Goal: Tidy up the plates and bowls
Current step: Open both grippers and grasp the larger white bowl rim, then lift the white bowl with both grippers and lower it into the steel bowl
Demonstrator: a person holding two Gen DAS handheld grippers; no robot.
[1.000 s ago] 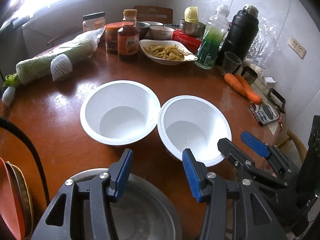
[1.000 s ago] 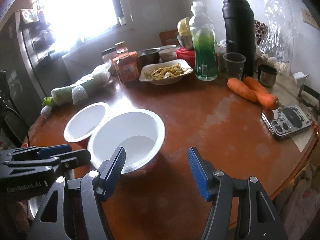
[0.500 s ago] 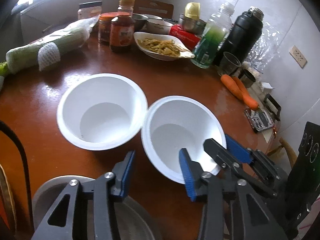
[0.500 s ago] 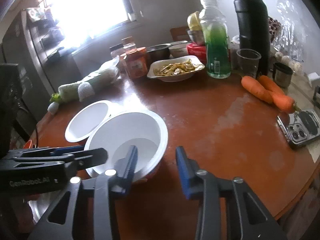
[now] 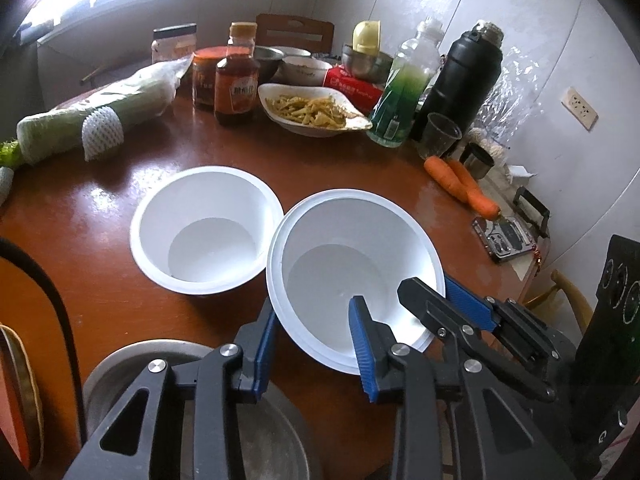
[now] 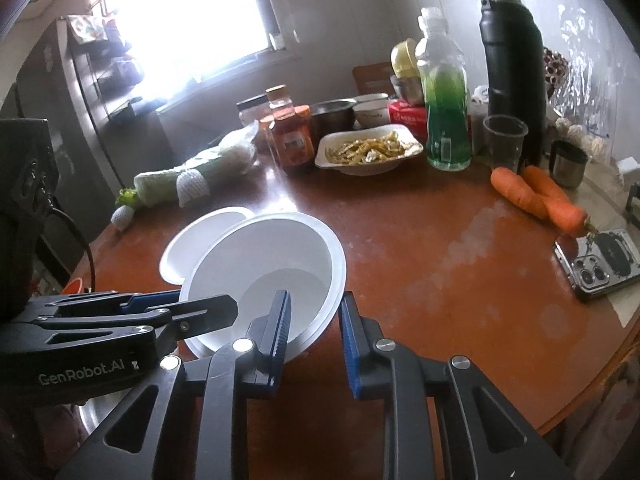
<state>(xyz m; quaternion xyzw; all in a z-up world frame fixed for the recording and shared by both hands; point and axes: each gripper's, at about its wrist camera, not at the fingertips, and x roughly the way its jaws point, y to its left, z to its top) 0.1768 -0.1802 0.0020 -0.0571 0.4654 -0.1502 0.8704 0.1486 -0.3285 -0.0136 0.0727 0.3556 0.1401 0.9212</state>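
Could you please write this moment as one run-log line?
left gripper: closing on near white bowl rim | right gripper: closing on same rim | far white bowl: on table, untouched | stage: two-handed grasp

Two white bowls [image 5: 204, 228] [image 5: 352, 264], rims overlapping

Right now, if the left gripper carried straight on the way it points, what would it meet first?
The left gripper is closing across the near rim of the nearer white plastic bowl. Straight on, it would likely meet that bowl's inner wall or floor first; depth is hard to judge.
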